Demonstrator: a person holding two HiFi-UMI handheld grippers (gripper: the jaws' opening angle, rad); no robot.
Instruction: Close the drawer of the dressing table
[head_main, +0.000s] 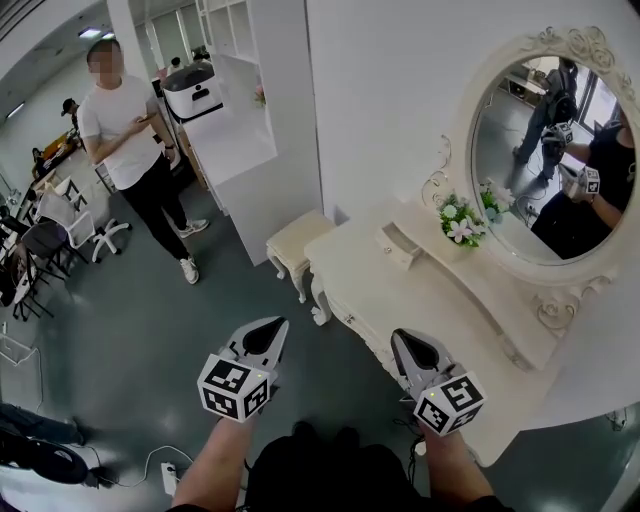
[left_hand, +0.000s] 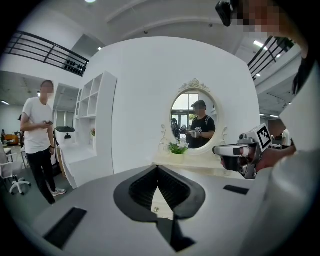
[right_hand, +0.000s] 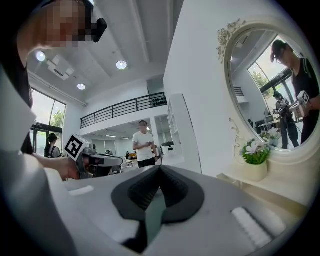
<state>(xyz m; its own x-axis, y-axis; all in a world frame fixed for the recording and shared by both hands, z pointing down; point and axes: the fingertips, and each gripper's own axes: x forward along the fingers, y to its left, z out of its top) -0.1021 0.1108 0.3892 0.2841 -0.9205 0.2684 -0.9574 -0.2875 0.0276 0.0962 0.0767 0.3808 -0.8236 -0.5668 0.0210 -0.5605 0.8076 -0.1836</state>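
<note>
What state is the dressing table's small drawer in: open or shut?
Open: the head view shows the drawer jutting out from the raised shelf of the dressing table.

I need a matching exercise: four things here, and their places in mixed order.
1 small white padded stool
2 white flowers in a pot
3 small white drawer
4 person in white T-shirt

A pulled out of the white dressing table
B standing on the grey floor
C beside the table's end
D before the oval mirror

Pairs: 1-C, 2-D, 3-A, 4-B
</note>
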